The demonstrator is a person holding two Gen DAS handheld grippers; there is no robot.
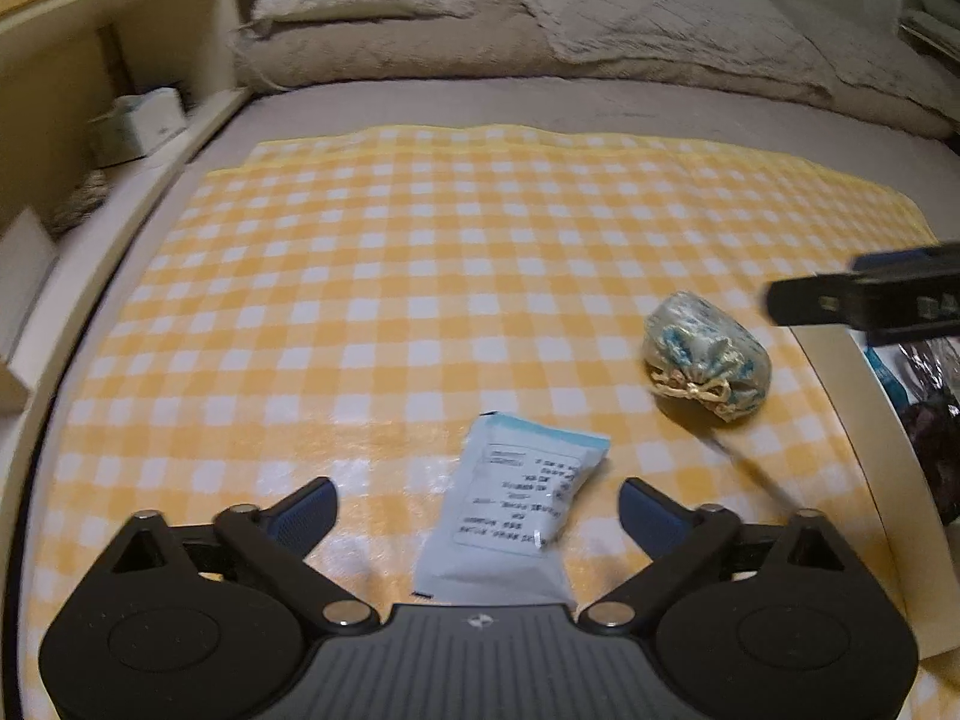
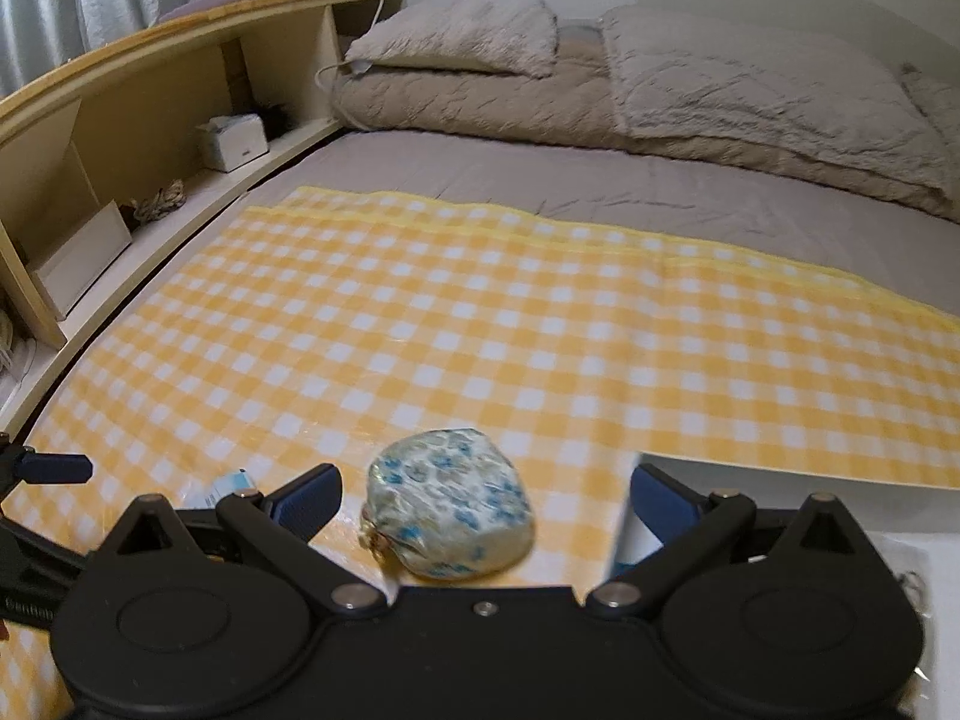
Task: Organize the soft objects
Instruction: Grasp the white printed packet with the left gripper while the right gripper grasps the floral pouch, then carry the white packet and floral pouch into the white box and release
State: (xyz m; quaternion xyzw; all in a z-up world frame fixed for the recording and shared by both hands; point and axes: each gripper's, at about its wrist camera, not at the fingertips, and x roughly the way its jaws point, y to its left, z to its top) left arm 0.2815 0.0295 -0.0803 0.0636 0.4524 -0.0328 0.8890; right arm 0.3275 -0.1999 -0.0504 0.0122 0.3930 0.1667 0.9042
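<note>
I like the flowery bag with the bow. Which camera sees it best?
The right wrist view: the flowery drawstring pouch sits close and central between the open jaws. The left wrist view shows it smaller, off to the right on the yellow checked cloth, though its tied cord shows clearly.

A pale blue flat packet [image 1: 510, 516] with a white printed label lies flat on the yellow-and-white checked cloth [image 1: 420, 276], its darker blue sealed edge at the far end. Near it, off to its right, sits a rounded bundle [image 1: 708, 357] of whitish fabric with blue flowers, tied shut with a cream cord.
</note>
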